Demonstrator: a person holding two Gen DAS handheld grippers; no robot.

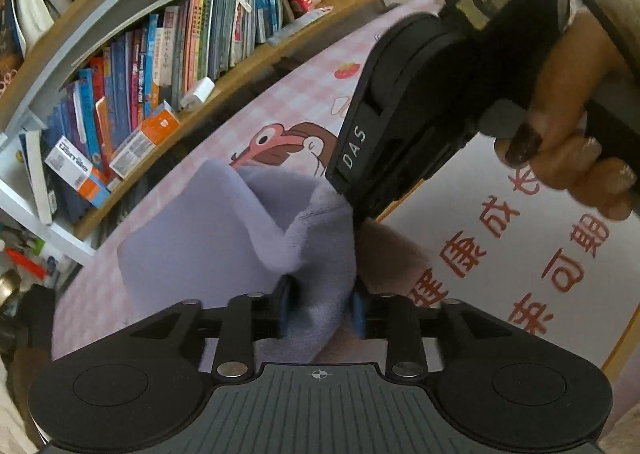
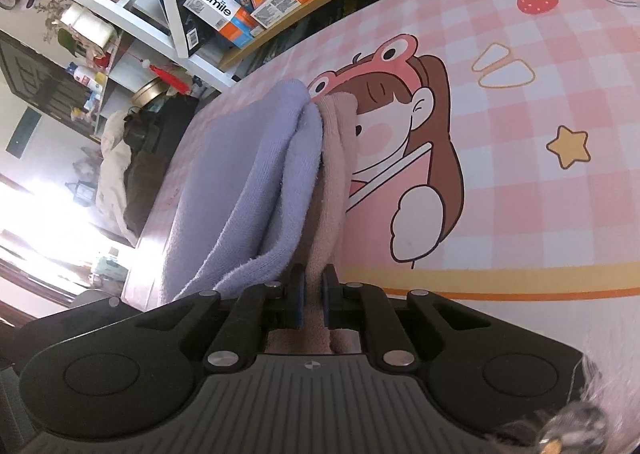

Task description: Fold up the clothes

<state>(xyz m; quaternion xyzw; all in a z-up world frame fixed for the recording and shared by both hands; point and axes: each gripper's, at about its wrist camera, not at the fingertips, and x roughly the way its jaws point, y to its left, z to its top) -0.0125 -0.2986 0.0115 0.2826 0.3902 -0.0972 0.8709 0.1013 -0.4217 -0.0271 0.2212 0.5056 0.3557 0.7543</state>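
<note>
The lilac-and-pink knit garment (image 2: 276,181) looks soft, light and floppy, so it is best held by its edges or corners. It hangs bunched above the pink checked desk (image 2: 520,101). The left gripper (image 1: 320,308) fingers clamp lilac fabric; the right gripper (image 2: 314,300) fingers pinch the pink layer between them.

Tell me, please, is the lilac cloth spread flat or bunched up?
Bunched up: the lilac cloth hangs in folds, lifted off the table and pinched by the left tongs.
</note>
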